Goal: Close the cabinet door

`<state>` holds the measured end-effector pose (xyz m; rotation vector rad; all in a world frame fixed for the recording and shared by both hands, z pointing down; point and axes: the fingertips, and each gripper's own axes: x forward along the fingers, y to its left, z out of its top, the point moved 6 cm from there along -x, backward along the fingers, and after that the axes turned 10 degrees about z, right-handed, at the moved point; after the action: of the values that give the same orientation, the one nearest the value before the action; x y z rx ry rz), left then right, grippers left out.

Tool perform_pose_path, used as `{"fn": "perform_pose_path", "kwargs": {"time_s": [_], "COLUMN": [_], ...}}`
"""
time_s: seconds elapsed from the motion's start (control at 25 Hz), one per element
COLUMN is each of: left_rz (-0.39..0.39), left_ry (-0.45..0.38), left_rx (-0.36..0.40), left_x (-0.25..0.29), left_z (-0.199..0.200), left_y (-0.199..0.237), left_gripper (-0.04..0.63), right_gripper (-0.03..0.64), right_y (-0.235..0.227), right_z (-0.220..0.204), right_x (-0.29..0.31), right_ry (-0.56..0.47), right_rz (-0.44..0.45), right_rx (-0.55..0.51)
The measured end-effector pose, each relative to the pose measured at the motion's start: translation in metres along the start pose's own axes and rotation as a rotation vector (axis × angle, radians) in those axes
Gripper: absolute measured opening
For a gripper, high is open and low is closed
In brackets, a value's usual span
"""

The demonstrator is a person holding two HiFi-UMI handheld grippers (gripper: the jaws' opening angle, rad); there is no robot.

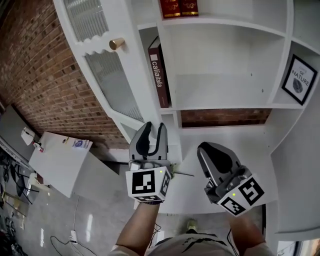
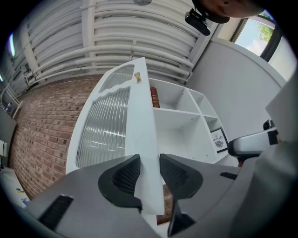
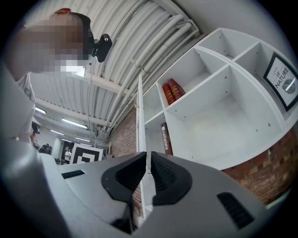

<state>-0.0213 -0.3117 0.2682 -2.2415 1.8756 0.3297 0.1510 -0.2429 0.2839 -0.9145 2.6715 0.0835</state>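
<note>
The white cabinet door (image 1: 107, 75) with ribbed glass and a gold knob (image 1: 116, 43) stands swung open to the left of the shelves. My left gripper (image 1: 152, 129) is at the door's lower corner. In the left gripper view the door's free edge (image 2: 142, 139) runs between the two pads, and the left gripper (image 2: 150, 174) is shut on it. My right gripper (image 1: 205, 149) hovers to the right, below the open shelves and apart from the door. In the right gripper view the right gripper (image 3: 148, 169) shows only a thin slit between its jaws, with the door's edge (image 3: 139, 111) beyond them.
The white cabinet shelves (image 1: 225, 105) hold a dark book (image 1: 156, 75), red books (image 1: 179, 7) on a higher shelf and a framed picture (image 1: 299, 80) at the right. A brick wall (image 1: 45, 85) lies behind the door. A white box (image 1: 60, 160) sits on the floor at the left.
</note>
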Motion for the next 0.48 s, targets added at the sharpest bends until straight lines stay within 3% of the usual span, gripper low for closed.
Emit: {"fn": "perform_pose_path", "kwargs": {"time_s": [0.48], "left_rz": [-0.014], "left_ry": [-0.004], "left_rx": [-0.016], "left_x": [0.053], "left_z": [-0.015], "left_y": [-0.018], "left_gripper": [0.138], "right_gripper": [0.021], "right_y": [-0.045], "right_z": [-0.003], "right_x": [-0.004], "right_ry": [0.000], "right_rz": [0.001], "right_rx": [0.021]}}
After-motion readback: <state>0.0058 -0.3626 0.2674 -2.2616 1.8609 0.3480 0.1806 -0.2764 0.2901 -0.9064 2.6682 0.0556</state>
